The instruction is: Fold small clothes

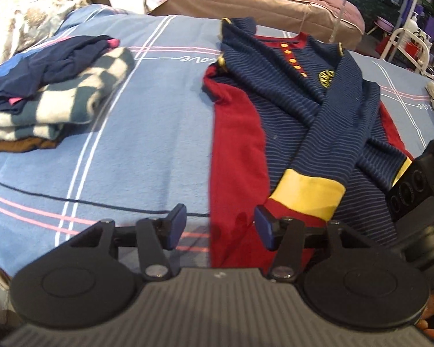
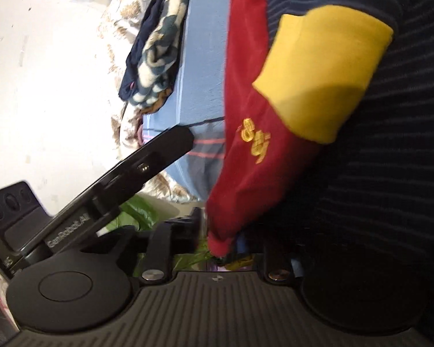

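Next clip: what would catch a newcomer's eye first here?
The red and navy striped garment spread on the blue bedsheet, sleeves crossed, its yellow cuff nearest the open left gripper. The right gripper pinches its red hem. A stack of folded clothes lies left.

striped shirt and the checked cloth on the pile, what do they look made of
The striped shirt looks like soft, matte cotton knit, probably jersey: fine ribbed stripes, limp folds, no sheen. The checked cloth looks like thicker fleece or brushed knit: fuzzy surface, rounded bulky folds. Neither can be confirmed by sight.
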Motion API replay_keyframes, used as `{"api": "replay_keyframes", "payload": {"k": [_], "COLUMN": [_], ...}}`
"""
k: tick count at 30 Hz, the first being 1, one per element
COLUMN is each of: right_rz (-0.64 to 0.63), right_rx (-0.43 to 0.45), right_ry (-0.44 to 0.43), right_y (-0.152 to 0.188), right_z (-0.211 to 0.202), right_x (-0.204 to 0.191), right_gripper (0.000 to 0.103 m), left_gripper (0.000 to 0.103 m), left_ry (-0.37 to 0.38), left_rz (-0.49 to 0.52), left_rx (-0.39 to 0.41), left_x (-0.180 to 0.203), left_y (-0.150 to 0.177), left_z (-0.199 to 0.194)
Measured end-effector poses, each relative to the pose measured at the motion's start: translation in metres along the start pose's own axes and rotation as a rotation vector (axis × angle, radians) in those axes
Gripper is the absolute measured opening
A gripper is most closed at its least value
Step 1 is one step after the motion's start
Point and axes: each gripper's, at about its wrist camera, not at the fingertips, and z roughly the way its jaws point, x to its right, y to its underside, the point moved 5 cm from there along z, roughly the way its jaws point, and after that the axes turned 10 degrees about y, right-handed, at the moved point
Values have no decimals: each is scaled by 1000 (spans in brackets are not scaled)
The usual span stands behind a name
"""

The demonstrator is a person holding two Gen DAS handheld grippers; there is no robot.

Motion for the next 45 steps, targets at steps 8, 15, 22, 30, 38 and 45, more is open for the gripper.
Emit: {"api": "replay_keyframes", "payload": {"k": [8,15,22,30,38,45], "right_rz": [-186,-276,-365,-371,-370,-388], "right_rx": [133,650,699,784,662,730], "right_ry": [266,481,846,835,916,789], "right_y": [-7,-108,-201,-196,-244,-258], "right_z": [-112,-235,-207,-237,-209,-259], "right_x": [13,30,80,88,105,76], "right_gripper": [99,87,55,48,91,98], "left_gripper": [52,52,65,93,89,90], "left_ry": [56,118,45,-2,-31,11], "left_rz": [23,89,160,155,178,214], "left_rx": [11,-37,-36,-16,70,248], "left_x": [23,65,74,60,42,4], "left_y": [-10,1,10,8,-29,-128], "left_z": [13,51,67,64,54,60]}}
